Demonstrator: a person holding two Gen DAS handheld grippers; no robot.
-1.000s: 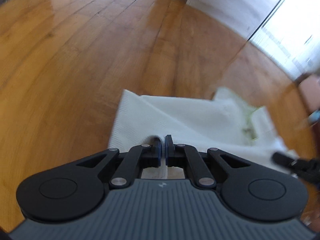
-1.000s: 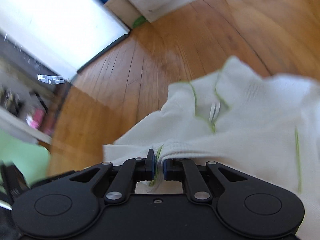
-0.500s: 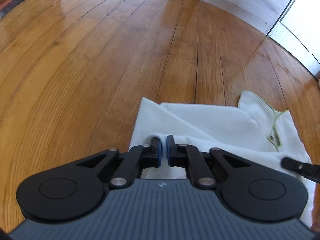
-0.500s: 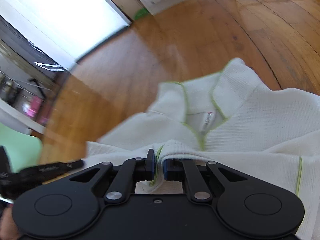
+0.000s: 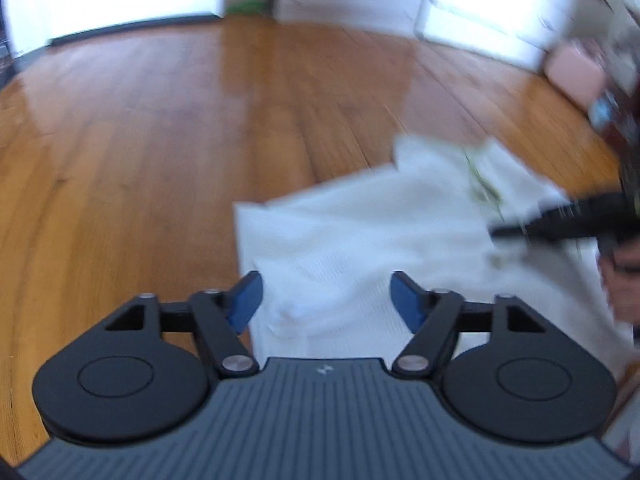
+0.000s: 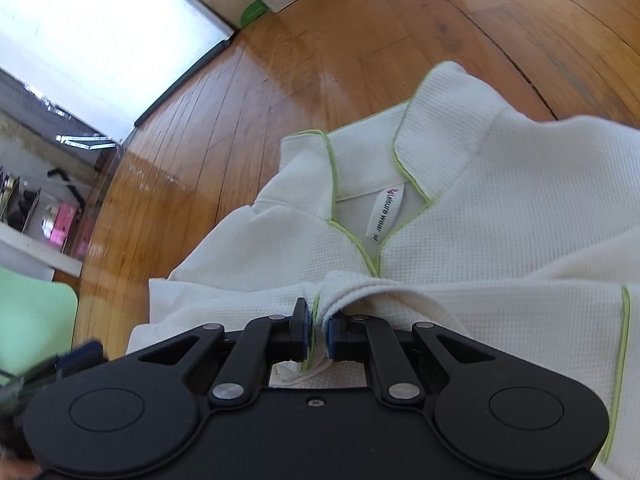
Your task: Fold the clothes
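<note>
Right wrist: right tongs [image 6: 317,330] pinch shirt [image 6: 500,216] hem; left tongs [image 5: 326,300] spread.

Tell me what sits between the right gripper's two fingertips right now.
A bunched fold of the white shirt, at its green-trimmed edge, is pinched in the right gripper; the right wrist view shows it.

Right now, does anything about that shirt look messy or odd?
Slightly: the shirt lies on the floor folded but rumpled, its collar askew. The right gripper pinches a bunched edge, while the left gripper is open.
</note>
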